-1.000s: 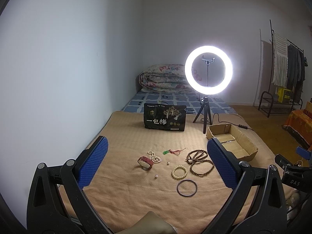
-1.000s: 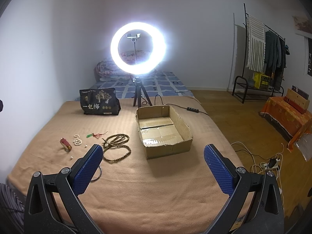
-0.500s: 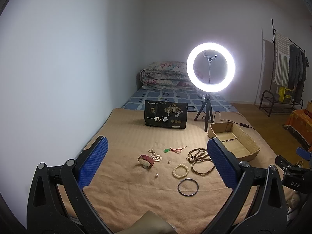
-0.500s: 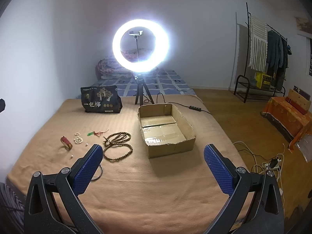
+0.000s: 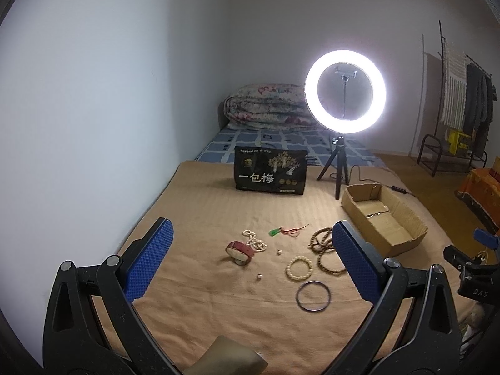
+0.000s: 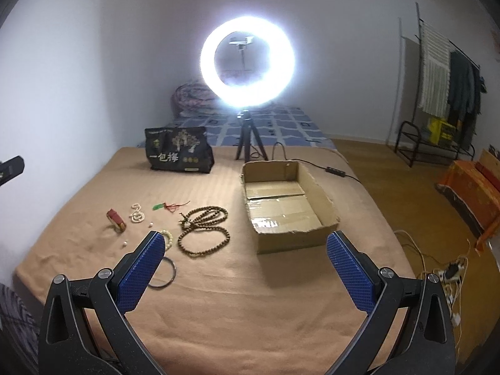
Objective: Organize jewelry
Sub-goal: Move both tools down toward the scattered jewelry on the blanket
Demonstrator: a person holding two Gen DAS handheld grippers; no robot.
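While both grippers hover above the tan blanket (image 6: 250,306), we observe the left gripper (image 5: 250,265) with its blue-padded fingers (image 5: 147,265) spread wide apart and holding nothing; the right gripper (image 6: 247,268) likewise stands fully apart and empty. We find the jewelry scattered on the blanket ahead of the left gripper, framed between its two fingers in the left wrist view. We note a red bracelet (image 5: 240,251) standing on edge, touching or just beside a white bead strand (image 5: 254,242). We see a green pendant on a red cord (image 5: 282,231) lying further back, and two loose pearls (image 5: 258,277) lying apart on the cloth. We locate a cream bead bracelet (image 5: 299,268) near the right-hand finger of the left gripper, with a dark metal bangle (image 5: 313,296) lying just in front of it. We see a long brown bead necklace (image 6: 203,229) coiled in loops; in the left wrist view its far side is hidden behind the finger pad. In the right wrist view, all the jewelry lies to the left of that gripper, and the bangle and the cream bracelet are partly covered by its left-hand finger. We find an open cardboard box (image 6: 325,200) straight ahead of the right gripper, well apart from its fingers, to the right of the necklace. Behind these stand a black printed bag (image 6: 179,150) and a lit ring light on a tripod (image 6: 247,65).
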